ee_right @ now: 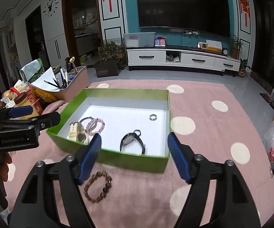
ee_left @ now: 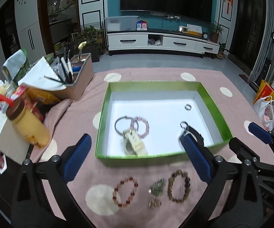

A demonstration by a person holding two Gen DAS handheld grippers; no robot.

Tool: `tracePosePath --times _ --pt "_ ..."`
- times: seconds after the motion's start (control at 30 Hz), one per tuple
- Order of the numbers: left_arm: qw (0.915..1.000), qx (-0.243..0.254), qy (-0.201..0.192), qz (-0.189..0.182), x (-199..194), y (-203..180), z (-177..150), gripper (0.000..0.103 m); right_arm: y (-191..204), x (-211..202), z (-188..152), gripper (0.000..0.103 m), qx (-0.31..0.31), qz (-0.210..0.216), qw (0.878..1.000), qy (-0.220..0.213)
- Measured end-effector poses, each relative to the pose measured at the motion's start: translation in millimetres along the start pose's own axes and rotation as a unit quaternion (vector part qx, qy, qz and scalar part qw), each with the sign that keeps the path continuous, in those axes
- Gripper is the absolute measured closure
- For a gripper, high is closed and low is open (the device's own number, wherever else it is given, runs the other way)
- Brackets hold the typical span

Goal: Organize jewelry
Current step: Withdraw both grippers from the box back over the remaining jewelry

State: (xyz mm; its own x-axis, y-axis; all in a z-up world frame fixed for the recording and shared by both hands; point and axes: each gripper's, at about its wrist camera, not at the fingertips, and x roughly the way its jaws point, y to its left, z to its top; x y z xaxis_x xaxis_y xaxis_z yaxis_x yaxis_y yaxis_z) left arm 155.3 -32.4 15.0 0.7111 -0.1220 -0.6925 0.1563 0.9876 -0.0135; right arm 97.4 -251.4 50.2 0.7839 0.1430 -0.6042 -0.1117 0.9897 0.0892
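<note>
Both our grippers gape wide, nothing held: left gripper (ee_left: 135, 157), right gripper (ee_right: 135, 157). Nearest on the pink cloth (ee_left: 193, 72): red bracelet (ee_left: 125, 191), brown bracelet (ee_left: 178, 186), small silver pieces (ee_left: 155, 195). Beyond, the green box (ee_left: 154, 84) holds white watch (ee_left: 135, 142), black watch (ee_right: 132, 140), pink bracelet (ee_left: 141, 126), bangle (ee_left: 122, 124), ring (ee_left: 188, 106).

Fuzzy pink cloth (ee_left: 203, 171), glossy green cardboard box (ee_left: 211, 102)
</note>
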Motion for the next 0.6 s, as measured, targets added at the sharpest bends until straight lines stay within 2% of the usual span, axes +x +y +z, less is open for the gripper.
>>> tracePosePath --times 0.07,0.17,0.37,0.6 --pt "1.0 -0.005 0.005 -0.005 -6.8 2.0 -11.2 0.002 0.6 -7.2 -6.2 0.02 0.003 -0.001 1.0 0.003" --pt "0.9998 -0.011 0.012 -0.011 -13.3 4.3 -24.1 0.002 -0.1 -16.6 -17.5 0.017 0.007 0.004 1.0 0.012" --pt "0.9993 -0.025 0.026 -0.014 -24.2 9.8 -47.2 0.002 -4.5 -27.9 -36.6 0.015 0.012 0.01 0.999 0.029" --pt "0.9983 -0.04 0.043 -0.003 -30.6 23.2 -74.1 0.002 -32.8 -38.2 -66.0 0.015 0.056 0.021 0.997 0.053"
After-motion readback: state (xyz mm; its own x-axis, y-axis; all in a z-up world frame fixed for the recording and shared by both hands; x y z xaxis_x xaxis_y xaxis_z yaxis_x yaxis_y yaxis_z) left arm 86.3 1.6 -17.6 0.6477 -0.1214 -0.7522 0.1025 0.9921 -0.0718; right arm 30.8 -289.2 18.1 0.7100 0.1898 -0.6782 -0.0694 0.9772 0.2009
